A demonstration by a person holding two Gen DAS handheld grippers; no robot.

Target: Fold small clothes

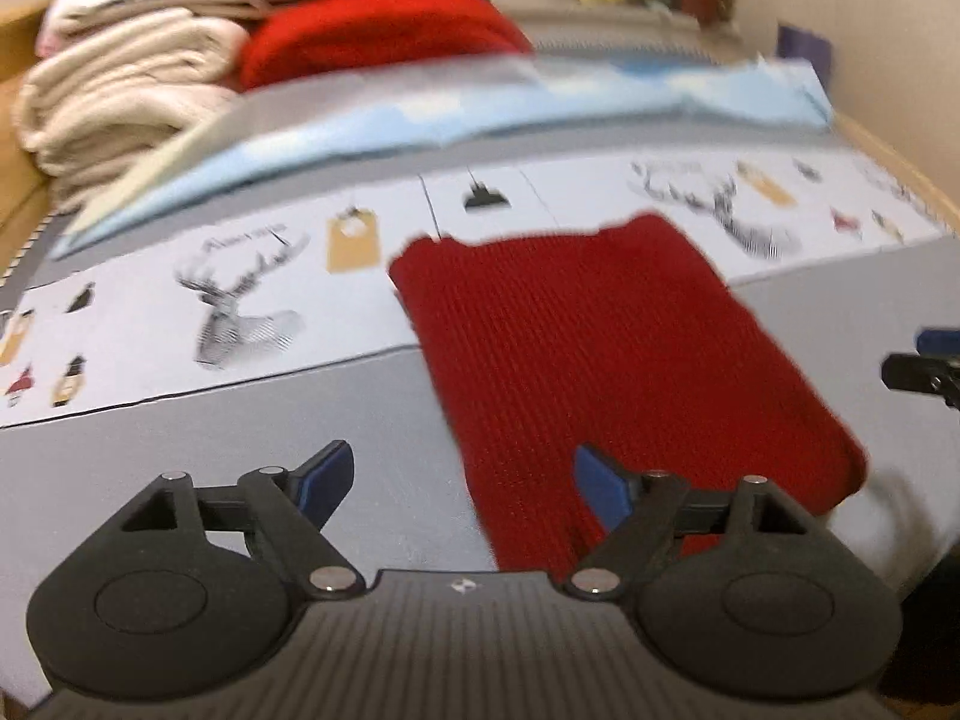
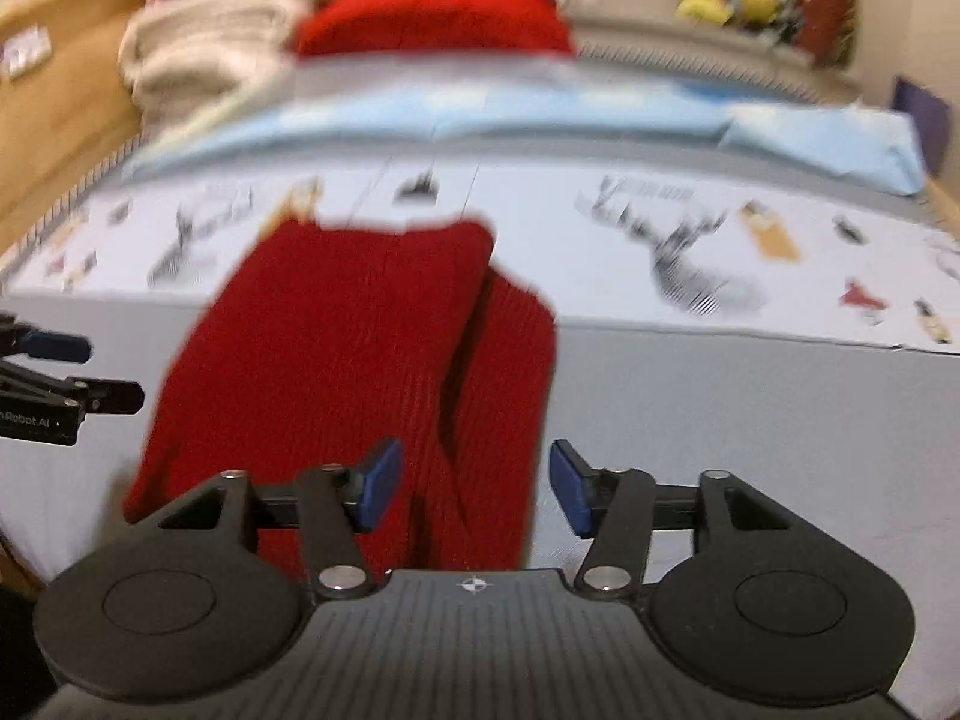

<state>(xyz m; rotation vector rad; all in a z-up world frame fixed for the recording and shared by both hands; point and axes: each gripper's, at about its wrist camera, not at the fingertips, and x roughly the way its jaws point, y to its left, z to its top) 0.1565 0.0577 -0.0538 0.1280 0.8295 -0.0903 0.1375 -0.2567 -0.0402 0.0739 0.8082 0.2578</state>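
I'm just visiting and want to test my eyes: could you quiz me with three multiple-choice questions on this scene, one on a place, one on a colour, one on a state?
1. Where does the red knit garment lie?
A. on the cream pile
B. on the grey surface, its far end on the deer-print sheet
C. in a basket

2. What colour are the gripper pads?
A. blue
B. green
C. white

3. How do the two grippers stand?
A. both clamped on cloth
B. one shut
C. both open, holding nothing

Answers: 1 B, its far edge overlaps the deer-print sheet. 2 A, the pads are blue. 3 C, left gripper and right gripper show wide gaps.
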